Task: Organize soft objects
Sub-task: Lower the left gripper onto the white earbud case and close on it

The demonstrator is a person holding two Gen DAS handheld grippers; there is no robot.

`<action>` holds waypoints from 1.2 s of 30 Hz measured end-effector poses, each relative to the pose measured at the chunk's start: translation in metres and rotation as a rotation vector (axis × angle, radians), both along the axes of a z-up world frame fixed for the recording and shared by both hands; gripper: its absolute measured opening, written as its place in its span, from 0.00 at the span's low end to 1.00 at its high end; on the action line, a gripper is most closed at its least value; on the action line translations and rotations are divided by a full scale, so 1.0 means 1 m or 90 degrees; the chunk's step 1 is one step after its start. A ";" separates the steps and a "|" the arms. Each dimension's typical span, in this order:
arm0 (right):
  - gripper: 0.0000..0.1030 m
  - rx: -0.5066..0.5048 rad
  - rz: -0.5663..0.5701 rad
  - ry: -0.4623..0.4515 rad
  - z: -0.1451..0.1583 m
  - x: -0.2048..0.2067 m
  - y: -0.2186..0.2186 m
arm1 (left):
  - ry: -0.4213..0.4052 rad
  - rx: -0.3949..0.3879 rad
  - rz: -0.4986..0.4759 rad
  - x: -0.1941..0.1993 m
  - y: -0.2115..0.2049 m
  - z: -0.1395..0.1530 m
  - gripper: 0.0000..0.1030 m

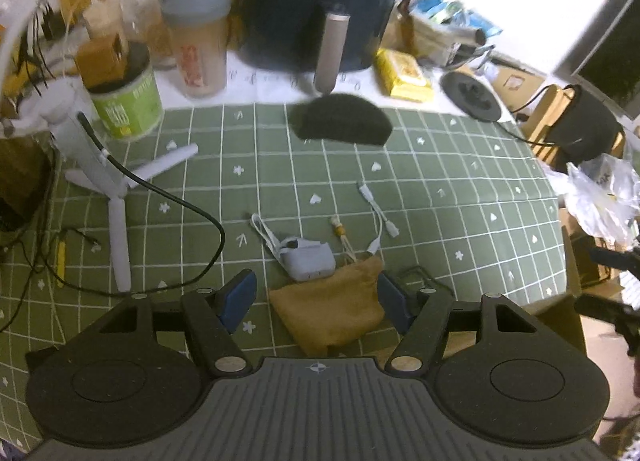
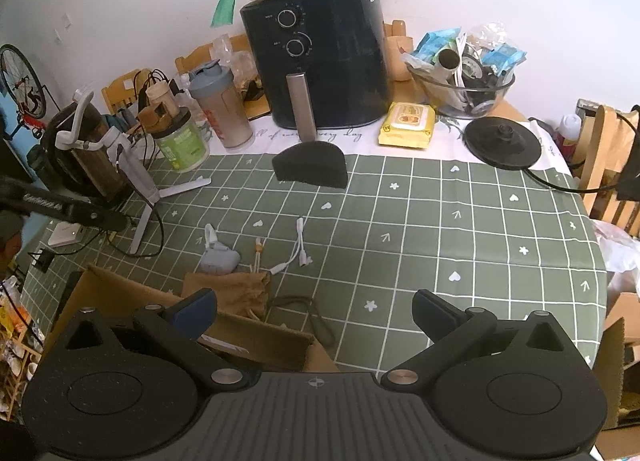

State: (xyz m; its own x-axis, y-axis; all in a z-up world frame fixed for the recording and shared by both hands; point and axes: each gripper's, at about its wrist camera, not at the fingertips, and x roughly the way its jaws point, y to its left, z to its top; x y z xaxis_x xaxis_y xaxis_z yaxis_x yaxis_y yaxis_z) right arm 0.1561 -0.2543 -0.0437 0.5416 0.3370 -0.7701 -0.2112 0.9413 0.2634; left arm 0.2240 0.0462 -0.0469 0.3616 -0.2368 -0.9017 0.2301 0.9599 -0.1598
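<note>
Left gripper (image 1: 318, 297) spread wide, blue pads on either side of the tan suede drawstring pouch (image 1: 332, 307), which lies flat on the green grid-patterned tablecloth (image 1: 440, 189) directly between the fingers; right pad close against the pouch's edge, contact not clear, left pad well apart from it. Placed so, judged, to straddle the pouch before closing on it. Right gripper (image 2: 316, 315) also spread, holding nothing, hovering over bare cloth and the rim of the brown cardboard box (image 2: 256, 335), likely the bin for sorted items. Pouch long axis running roughly along the left gripper's forward line, slightly tilted, gathered mouth and cords pointing away from the fingers. Just ahead of the left pads, touching the pouch mouth: grey soft case with white strap (image 1: 306, 257). Ahead and right: white short adapter cable (image 1: 378, 219). Far ahead, well apart: black half-round foam pad (image 1: 340, 121), flat edge toward the tongs
</note>
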 end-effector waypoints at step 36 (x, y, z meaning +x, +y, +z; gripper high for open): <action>1.00 0.010 -0.121 0.044 -0.012 -0.031 -0.032 | 0.395 0.032 0.013 0.127 -0.039 -0.159 0.64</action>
